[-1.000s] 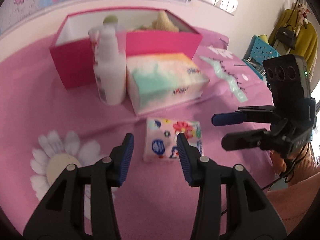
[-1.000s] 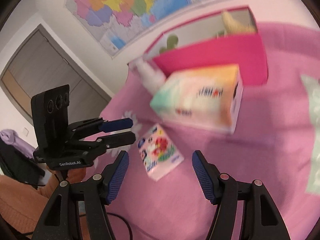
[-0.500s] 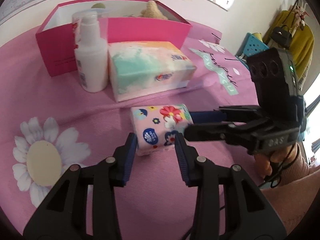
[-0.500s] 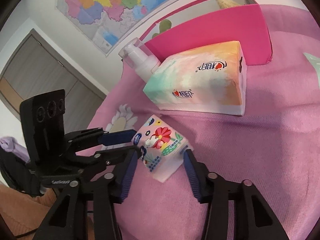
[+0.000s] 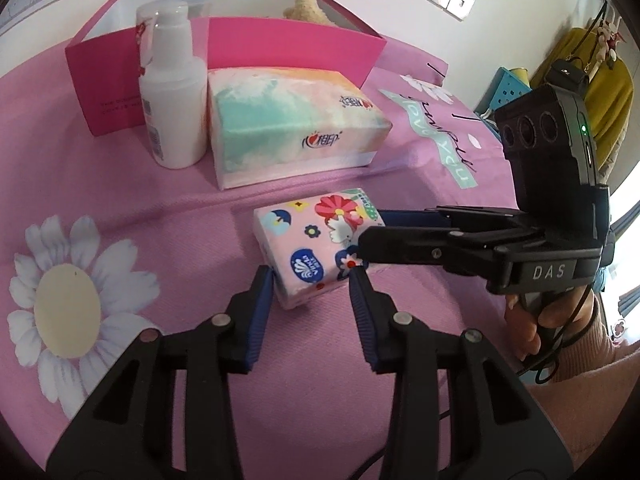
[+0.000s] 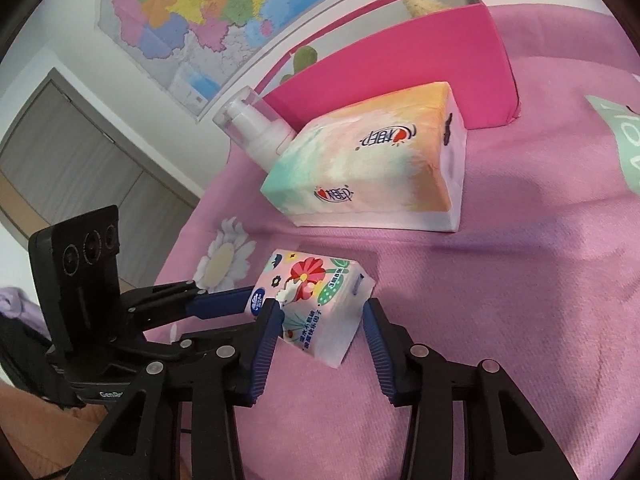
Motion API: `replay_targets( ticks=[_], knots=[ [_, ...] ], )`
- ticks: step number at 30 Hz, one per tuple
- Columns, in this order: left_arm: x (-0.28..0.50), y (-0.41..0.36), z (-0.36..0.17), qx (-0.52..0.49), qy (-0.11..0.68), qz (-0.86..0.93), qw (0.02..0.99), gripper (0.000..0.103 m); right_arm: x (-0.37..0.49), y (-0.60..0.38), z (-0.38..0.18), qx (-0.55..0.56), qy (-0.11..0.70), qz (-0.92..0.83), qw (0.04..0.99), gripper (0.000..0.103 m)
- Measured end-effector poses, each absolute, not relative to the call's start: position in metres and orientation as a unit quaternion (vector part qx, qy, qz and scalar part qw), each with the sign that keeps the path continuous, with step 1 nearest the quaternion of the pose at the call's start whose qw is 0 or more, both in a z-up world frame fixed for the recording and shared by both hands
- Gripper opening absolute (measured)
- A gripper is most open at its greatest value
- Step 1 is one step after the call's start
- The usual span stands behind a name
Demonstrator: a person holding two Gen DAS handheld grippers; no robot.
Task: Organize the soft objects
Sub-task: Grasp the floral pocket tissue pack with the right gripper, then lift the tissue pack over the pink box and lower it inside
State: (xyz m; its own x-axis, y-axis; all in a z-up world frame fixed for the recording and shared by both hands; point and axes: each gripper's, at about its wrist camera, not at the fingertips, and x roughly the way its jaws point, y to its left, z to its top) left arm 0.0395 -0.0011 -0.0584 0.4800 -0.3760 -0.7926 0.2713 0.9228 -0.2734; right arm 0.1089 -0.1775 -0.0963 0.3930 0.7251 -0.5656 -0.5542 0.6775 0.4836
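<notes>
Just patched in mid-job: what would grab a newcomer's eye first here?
The small floral tissue pack at centre on the pink cloth, with the left gripper and right gripper both closed in around it. Behind it lie a pastel tissue pack, a white pump bottle and a pink box.

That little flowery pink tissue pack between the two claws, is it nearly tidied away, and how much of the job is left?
Done: a beige plush toy and something green sit in the open pink cardboard box. In hand: the small flowery pink tissue pack, on the pink cloth, gripped by both the left gripper and the right gripper. Left: lifting it into the box, then probably the large pastel tissue pack; the white pump bottle isn't soft.
</notes>
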Motion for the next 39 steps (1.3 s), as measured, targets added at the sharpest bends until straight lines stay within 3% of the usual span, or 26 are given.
replay_targets(
  ticks=[11, 39],
  knots=[
    [0.041, -0.004, -0.056, -0.057, 0.472, -0.190, 0.859, 0.036, 0.107, -0.175, -0.095, 0.096, 0.388, 0.380, 0.834, 0.038],
    [0.041, -0.013, -0.001, -0.032, 0.407, -0.201, 0.890, 0.036, 0.091, -0.187, -0.042, 0.076, 0.317, 0.384, 0.864, 0.038]
  ],
)
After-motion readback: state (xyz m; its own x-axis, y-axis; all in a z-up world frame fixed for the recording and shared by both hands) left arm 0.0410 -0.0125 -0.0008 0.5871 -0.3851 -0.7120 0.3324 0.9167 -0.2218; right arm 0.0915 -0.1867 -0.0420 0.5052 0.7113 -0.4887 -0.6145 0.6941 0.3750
